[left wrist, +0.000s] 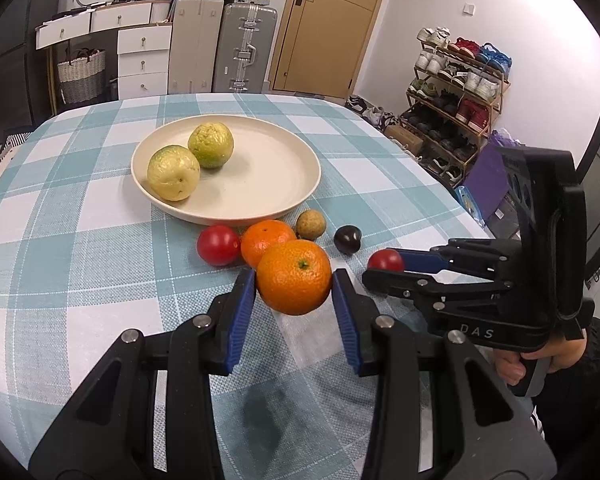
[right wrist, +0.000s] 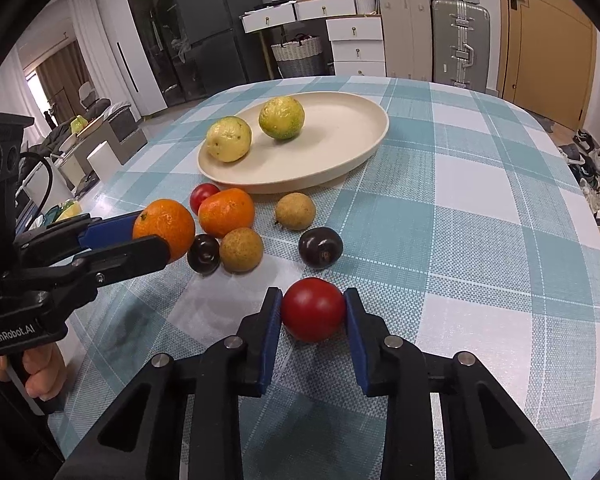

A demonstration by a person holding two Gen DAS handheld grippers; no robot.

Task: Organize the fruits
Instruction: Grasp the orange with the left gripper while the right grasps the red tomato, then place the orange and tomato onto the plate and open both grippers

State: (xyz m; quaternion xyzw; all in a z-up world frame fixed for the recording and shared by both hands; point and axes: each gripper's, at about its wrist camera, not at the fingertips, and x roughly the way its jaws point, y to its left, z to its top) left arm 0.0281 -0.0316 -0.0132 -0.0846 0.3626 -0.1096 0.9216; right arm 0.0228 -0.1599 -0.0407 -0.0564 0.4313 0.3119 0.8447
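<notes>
Fruit is gripped at its widest middle: left tool (left wrist: pixel 294 280) pinches the firm, dimpled orange mandarin (left wrist: pixel 294 277); right tool (right wrist: pixel 313 312) pinches the smooth, soft-skinned red tomato (right wrist: pixel 313 309), cream round plate (right wrist: pixel 364 148) at twelve o'clock.

Orange mandarin (left wrist: pixel 294 277), red tomato (right wrist: pixel 313 309) and yellow-green guavas (left wrist: pixel 173 173) on a cream plate (left wrist: pixel 268 184), over a teal-and-white checked tablecloth (left wrist: pixel 80 240).

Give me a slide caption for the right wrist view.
Right gripper clamps a red tomato on the checked tablecloth, plate of two guavas beyond.
</notes>
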